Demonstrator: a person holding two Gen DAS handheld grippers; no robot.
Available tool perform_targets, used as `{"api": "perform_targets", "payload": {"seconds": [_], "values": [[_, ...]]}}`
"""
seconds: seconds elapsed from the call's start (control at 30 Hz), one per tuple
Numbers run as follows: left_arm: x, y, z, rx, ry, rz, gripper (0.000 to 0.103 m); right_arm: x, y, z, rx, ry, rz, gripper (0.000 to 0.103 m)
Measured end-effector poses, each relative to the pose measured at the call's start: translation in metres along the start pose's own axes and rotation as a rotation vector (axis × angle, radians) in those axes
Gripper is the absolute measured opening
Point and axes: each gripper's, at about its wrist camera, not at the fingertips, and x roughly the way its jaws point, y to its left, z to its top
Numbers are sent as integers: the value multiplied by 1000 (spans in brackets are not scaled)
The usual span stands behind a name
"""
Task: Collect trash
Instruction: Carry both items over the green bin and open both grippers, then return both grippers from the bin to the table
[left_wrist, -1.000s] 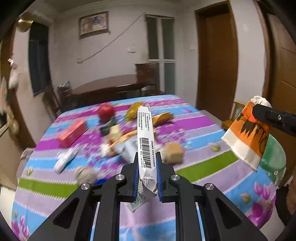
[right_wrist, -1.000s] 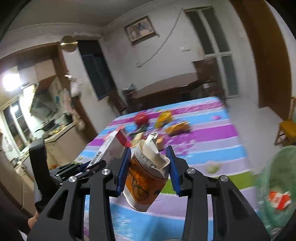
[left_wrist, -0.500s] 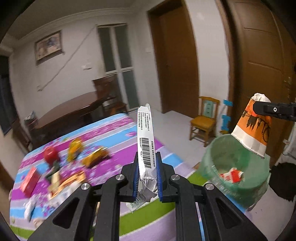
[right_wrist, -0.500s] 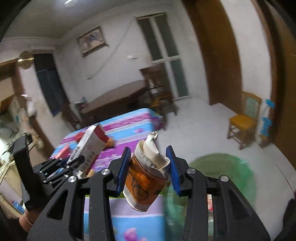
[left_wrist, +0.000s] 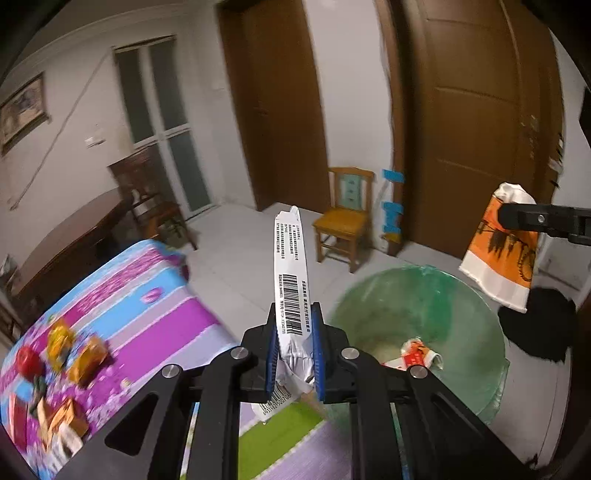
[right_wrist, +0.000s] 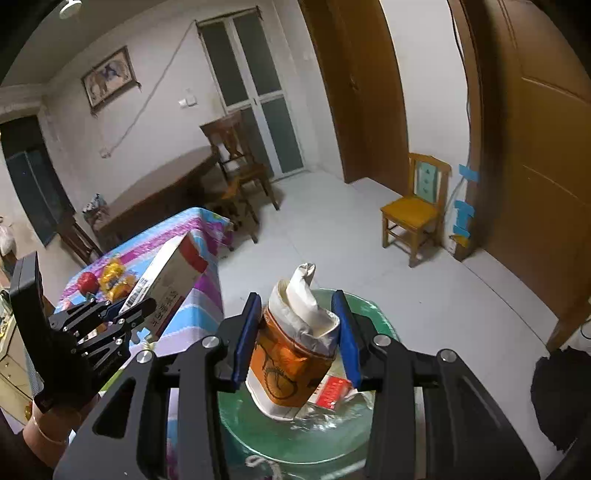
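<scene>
Paper cup (right_wrist: 291, 354) held over bin (right_wrist: 373, 310) rim; open floor (right_wrist: 332, 221) beyond.

Flattened white carton (left_wrist: 291, 280) upright in left claw (left_wrist: 295, 354), beside green bin (left_wrist: 417, 314).

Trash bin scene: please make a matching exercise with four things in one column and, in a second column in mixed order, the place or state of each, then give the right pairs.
Things:
1. orange paper cup
2. flattened carton
3. red-and-white wrapper
4. red apple

Places or states:
A. lying inside the green trash bin
B. on the striped tablecloth
C. clamped in the left gripper
D. clamped in the right gripper, above the bin

Pairs: 1-D, 2-C, 3-A, 4-B
</scene>
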Motion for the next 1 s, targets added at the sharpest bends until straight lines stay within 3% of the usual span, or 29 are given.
{"api": "perform_targets", "payload": {"seconds": [0.47, 0.57, 0.6, 0.63, 0.67, 1.0], "values": [[56, -61, 8, 124, 81, -220, 17, 27, -25, -7, 48, 127, -23, 39], [68, -70, 5, 155, 89, -257, 17, 33, -24, -7, 31, 149, -11, 44], [73, -72, 4, 158, 103, -252, 26, 36, -25, -6, 27, 156, -12, 59], [77, -72, 3, 159, 113, -239, 46, 40, -28, -6, 34, 157, -42, 65], [78, -72, 4, 159, 111, -225, 54, 41, -30, -6, 43, 149, -60, 67], [66, -42, -10, 110, 88, -189, 54, 36, -33, -13, 50, 138, -63, 66]]}}
